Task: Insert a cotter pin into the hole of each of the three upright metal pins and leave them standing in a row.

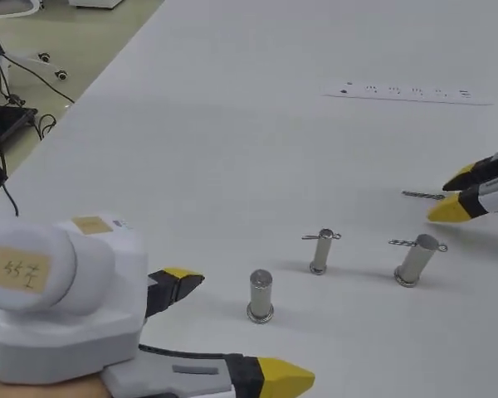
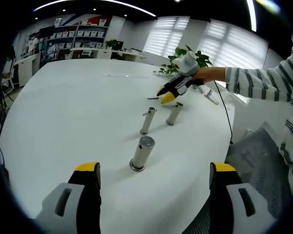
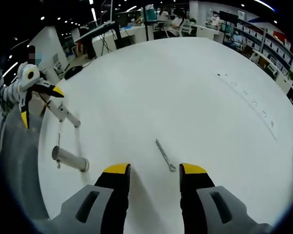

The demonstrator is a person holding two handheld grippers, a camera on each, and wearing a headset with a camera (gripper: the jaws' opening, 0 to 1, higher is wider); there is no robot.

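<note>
Three metal pins stand in a row on the white table (image 1: pixel 232 149). The left pin (image 1: pixel 260 296) (image 2: pixel 142 153) has nothing through it. The middle pin (image 1: pixel 321 250) (image 2: pixel 147 121) and the right pin (image 1: pixel 417 259) (image 2: pixel 174 113) (image 3: pixel 71 159) each carry a cotter pin near the top. A loose cotter pin (image 1: pixel 423 196) (image 3: pixel 165 155) lies flat on the table just in front of my right gripper (image 1: pixel 450 195) (image 3: pixel 155 169), which is open and apart from it. My left gripper (image 1: pixel 236 327) (image 2: pixel 155 170) is open, with the left pin a little ahead of its jaws.
A white power strip (image 1: pixel 411 93) (image 3: pixel 249 95) lies across the far right of the table. The table's left edge (image 1: pixel 75 99) drops to a floor with cables and chair wheels. A striped sleeve (image 2: pixel 263 83) reaches in behind the right gripper (image 2: pixel 168 93).
</note>
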